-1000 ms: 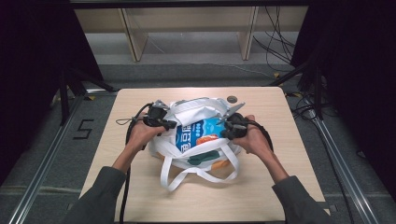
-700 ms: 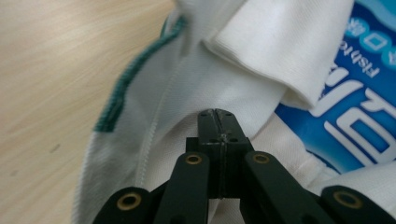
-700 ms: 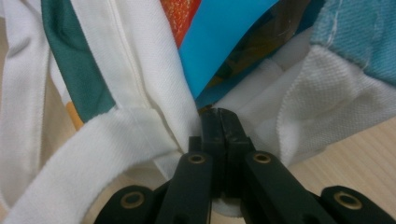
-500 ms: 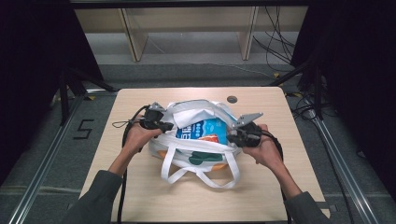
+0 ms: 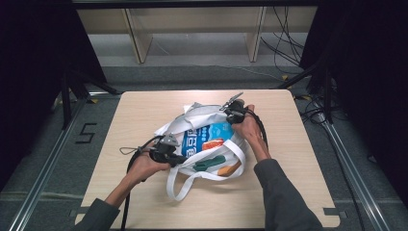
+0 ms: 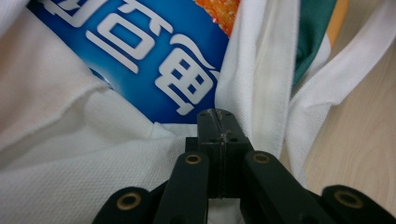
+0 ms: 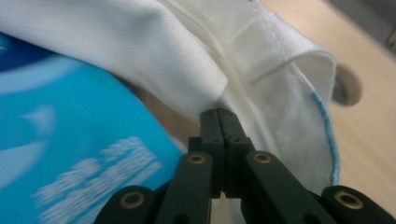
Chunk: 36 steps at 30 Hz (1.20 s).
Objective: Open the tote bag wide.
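— Table (image 5: 144, 110): light wood, with a white cloth bag (image 5: 207, 120) lying near the middle, mouth spread wide toward the camera above.

— Inside the bag?

— A blue packet (image 5: 204, 139) with white lettering, an orange patch on its face. Beside it, nearer the person, something green (image 5: 209, 163) and something orange (image 5: 228, 169); too small to name more closely.

— Left gripper (image 5: 179, 158)?

— At the bag's near-left rim, held low by the left hand (image 5: 144, 166). Jaws pressed together in the left gripper view (image 6: 218, 128), tips buried against white fabric; pinched on the bag's edge by the look of it. Blue packet (image 6: 140, 51) just past the tips, a white strap (image 6: 266, 70) running up on the right, bare table (image 6: 364, 116) beyond that.

— Right gripper (image 5: 230, 109)?

— At the far-right rim, lifted a little, right hand (image 5: 250, 127) behind it. Jaws likewise closed in the right gripper view (image 7: 219, 122), tips set into a fold of the white bag (image 7: 187, 51). Blurred blue packet (image 7: 70, 154) on the left, a stitched blue line (image 7: 327, 135) along the hem on the right.

— Anything else?

— A round dark hole (image 7: 346, 85) in the tabletop just past the hem. A long handle loop (image 5: 183, 185) trailing from the bag toward the table's near edge. Black cable (image 5: 129, 159) curling off behind the left hand.
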Tool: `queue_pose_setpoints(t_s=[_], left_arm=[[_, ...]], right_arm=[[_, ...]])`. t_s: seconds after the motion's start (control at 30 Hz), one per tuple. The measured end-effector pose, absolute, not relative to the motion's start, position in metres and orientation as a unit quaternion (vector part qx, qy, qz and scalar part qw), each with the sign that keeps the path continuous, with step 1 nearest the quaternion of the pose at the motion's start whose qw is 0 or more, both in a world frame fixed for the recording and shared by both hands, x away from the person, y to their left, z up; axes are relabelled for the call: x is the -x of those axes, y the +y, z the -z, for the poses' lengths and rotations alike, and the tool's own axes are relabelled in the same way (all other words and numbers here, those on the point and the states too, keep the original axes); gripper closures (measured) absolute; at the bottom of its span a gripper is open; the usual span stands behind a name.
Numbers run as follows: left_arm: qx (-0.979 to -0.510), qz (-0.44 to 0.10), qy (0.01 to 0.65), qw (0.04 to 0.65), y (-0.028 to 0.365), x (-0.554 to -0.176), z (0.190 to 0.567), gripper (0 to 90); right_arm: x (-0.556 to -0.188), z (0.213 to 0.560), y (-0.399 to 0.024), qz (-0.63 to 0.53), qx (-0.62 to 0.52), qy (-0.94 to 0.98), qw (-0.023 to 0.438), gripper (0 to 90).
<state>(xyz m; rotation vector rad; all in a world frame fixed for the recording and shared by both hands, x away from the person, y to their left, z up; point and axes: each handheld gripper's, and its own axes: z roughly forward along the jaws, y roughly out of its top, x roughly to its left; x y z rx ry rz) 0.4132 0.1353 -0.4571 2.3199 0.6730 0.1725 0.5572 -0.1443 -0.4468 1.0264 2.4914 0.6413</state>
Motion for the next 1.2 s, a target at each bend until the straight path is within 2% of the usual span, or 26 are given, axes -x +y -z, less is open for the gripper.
queue_pose_setpoints(t_s=[0.1,0.17,0.2,0.23,0.27,0.3,0.33,0.4,0.47,0.63,0.73,0.87,0.9,0.97,1.03,1.1,1.2], left_arm=[[-0.894,-0.068,0.261,0.359,0.135,-0.413,0.457,89.3],[-0.888,-0.075,0.272,0.364,0.137,-0.415,0.45,87.3],[-0.886,-0.08,0.269,0.37,0.138,-0.418,0.445,86.2],[-0.878,-0.085,0.283,0.378,0.138,-0.421,0.441,86.2],[-0.875,-0.094,0.281,0.382,0.138,-0.43,0.432,86.1],[-0.875,-0.094,0.281,0.382,0.138,-0.43,0.432,86.1],[-0.865,-0.102,0.296,0.393,0.136,-0.445,0.424,86.1],[-0.863,-0.104,0.299,0.393,0.136,-0.451,0.421,86.3],[-0.862,-0.114,0.319,0.378,0.136,-0.468,0.421,86.4],[-0.862,-0.113,0.355,0.343,0.144,-0.488,0.434,89.1],[-0.857,-0.117,0.368,0.341,0.149,-0.492,0.444,89.3],[-0.852,-0.12,0.366,0.355,0.151,-0.485,0.438,88.9],[-0.842,-0.118,0.363,0.382,0.154,-0.482,0.432,88.3],[-0.835,-0.12,0.366,0.393,0.156,-0.481,0.429,88.2],[-0.813,-0.132,0.381,0.42,0.165,-0.484,0.42,88.1],[-0.805,-0.138,0.388,0.426,0.17,-0.487,0.417,88.0],[-0.799,-0.15,0.406,0.417,0.184,-0.493,0.419,88.2]], right_arm=[[-0.558,0.449,-0.142,-0.221,-0.373,0.882,0.183,90.0],[-0.549,0.436,-0.143,-0.234,-0.363,0.88,0.198,90.0],[-0.536,0.42,-0.146,-0.279,-0.353,0.868,0.208,90.0],[-0.536,0.42,-0.146,-0.279,-0.353,0.868,0.208,90.0],[-0.516,0.405,-0.147,-0.322,-0.33,0.868,0.185,90.0],[-0.516,0.405,-0.147,-0.322,-0.33,0.868,0.185,90.0],[-0.493,0.4,-0.142,-0.336,-0.309,0.876,0.154,90.0],[-0.482,0.402,-0.138,-0.34,-0.279,0.887,0.142,90.0],[-0.452,0.413,-0.134,-0.314,-0.24,0.912,0.111,90.0],[-0.426,0.435,-0.149,-0.291,-0.227,0.926,0.08,90.0],[-0.417,0.452,-0.158,-0.319,-0.241,0.915,0.064,90.0],[-0.415,0.449,-0.158,-0.324,-0.24,0.912,0.078,90.0],[-0.416,0.438,-0.158,-0.343,-0.248,0.902,0.087,90.0],[-0.422,0.425,-0.162,-0.371,-0.247,0.887,0.117,90.0],[-0.434,0.41,-0.168,-0.383,-0.261,0.87,0.169,90.0],[-0.439,0.405,-0.171,-0.381,-0.268,0.865,0.184,90.0],[-0.468,0.403,-0.184,-0.373,-0.306,0.846,0.225,90.0]])
